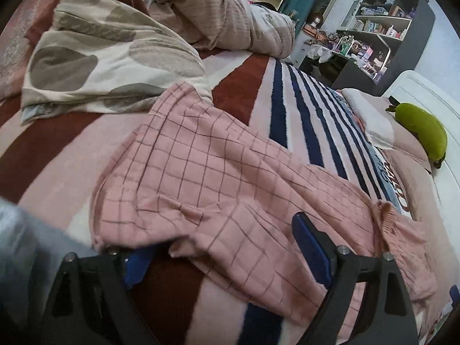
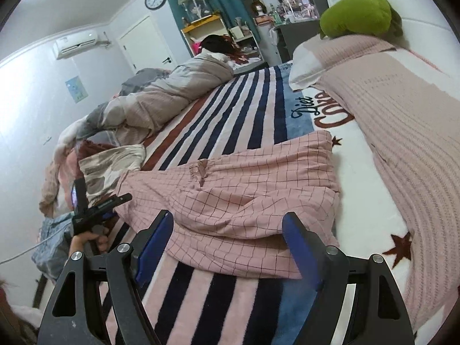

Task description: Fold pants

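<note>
Pink checked pants (image 1: pixel 218 178) lie spread on the striped blanket (image 1: pixel 299 115), one layer folded over another. They also show in the right wrist view (image 2: pixel 253 184). My left gripper (image 1: pixel 221 247) is open at the pants' near edge; the cloth lies over its left finger, the right finger (image 1: pixel 312 247) rests on top. It appears in the right wrist view (image 2: pixel 103 204) at the pants' left end. My right gripper (image 2: pixel 227 244) is open, its jaws either side of the pants' near folded edge, holding nothing.
A leaf-print pillow (image 1: pixel 100 54) and rumpled duvet (image 1: pixel 230 20) lie at the far left of the bed. A pink knit blanket (image 2: pixel 402 115), white pillow (image 2: pixel 304 66) and green plush toy (image 2: pixel 356 14) sit along the right. Shelves (image 1: pixel 382 26) stand beyond the bed.
</note>
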{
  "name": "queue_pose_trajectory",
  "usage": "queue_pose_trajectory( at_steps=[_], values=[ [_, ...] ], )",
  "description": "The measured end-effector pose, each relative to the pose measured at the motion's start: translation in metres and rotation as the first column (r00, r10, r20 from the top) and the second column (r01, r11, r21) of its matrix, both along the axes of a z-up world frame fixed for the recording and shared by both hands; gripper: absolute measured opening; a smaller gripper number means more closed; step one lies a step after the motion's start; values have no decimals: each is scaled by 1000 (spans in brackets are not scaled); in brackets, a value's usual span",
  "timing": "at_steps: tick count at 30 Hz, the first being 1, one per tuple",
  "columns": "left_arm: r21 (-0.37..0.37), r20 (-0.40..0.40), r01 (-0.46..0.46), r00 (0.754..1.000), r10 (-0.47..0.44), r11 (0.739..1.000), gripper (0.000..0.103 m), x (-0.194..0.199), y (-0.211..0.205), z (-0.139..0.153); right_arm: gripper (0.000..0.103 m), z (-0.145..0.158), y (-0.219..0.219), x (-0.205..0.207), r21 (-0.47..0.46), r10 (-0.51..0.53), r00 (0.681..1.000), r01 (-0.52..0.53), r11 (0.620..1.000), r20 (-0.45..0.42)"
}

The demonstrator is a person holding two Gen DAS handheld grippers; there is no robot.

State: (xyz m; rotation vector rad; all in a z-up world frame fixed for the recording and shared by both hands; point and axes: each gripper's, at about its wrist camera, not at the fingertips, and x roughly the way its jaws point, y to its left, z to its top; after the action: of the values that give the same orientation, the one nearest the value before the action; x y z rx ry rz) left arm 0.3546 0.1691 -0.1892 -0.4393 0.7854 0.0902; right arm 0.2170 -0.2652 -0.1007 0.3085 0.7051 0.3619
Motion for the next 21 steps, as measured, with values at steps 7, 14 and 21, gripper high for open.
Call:
queue_pose_trajectory(
  at_steps=[7, 14, 21],
  values=[
    [18, 74, -27, 997, 26, 999, 16, 2, 7, 13, 75, -4, 0, -2, -3, 0, 1000, 0, 1000, -9],
    [103, 255, 58, 963, -83, 993, 6, -7, -41, 85, 75, 7, -15, -17, 46, -30, 999, 28, 999, 35],
    [203, 348, 233, 891, -292, 951, 2, -7, -135, 143, 75, 16, -46, -38, 101, -60, 994, 51, 994, 94]
  ],
)
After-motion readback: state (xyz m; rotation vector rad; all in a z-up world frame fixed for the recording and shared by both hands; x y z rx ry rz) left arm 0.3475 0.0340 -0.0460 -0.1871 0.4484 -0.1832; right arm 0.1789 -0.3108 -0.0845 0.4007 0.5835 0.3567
